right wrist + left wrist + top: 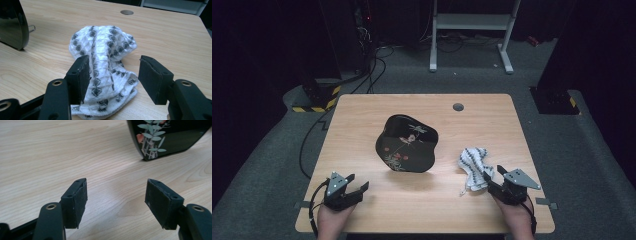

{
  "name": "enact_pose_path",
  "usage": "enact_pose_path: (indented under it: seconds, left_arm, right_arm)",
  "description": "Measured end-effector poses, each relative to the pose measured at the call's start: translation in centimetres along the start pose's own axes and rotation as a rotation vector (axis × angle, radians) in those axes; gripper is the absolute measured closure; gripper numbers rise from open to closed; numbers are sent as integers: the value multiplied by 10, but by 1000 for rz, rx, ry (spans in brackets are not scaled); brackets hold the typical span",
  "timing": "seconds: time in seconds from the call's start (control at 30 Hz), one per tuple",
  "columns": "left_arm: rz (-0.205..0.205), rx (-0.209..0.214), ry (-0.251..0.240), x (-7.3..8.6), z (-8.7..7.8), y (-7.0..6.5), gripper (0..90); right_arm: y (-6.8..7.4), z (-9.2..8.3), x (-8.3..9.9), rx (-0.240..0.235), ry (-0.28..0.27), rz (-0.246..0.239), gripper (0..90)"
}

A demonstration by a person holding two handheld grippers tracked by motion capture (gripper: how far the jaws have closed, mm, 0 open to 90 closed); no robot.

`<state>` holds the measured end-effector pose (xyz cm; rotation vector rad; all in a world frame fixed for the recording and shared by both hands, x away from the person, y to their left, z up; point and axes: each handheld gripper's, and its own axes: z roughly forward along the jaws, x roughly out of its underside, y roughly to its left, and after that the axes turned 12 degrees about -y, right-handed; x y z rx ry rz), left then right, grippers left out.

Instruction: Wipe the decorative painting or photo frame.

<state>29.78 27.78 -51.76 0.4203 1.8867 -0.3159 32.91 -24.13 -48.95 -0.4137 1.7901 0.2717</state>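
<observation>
A crumpled white cloth (473, 166) with a woven pattern of dark diamonds lay on the pale wood-grain counter (362, 120) near its right front edge. The right gripper (113, 76) stood with its jaws apart on either side of the cloth's near end, the black pads not pressing it. A glossy black tray (407, 143) with a wavy outline and painted leaves and red flowers sat mid-counter, apparently propped at a tilt. The left gripper (116, 202) hovered over bare wood near the front left corner, jaws wide apart, nothing between them. A small grey round cap (458, 107) was set in the counter's far side.
</observation>
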Motion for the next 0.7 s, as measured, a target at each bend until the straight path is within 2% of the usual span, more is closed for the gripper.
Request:
enact_pose_path:
  seconds: [0.2, 0.37, 0.7]
  left_arm:
    - [-17, -7, -17, -1, -3, 7, 347]
    - [-26, -12, -3, 2, -1, 8, 350]
    - [-18, -12, -3, 2, -2, 8, 350]
  right_arm:
    - [4, 2, 4, 2, 13, -14, 422]
    - [3, 3, 3, 1, 9, -9, 423]
    - [3, 6, 5, -10, 17, -4, 423]
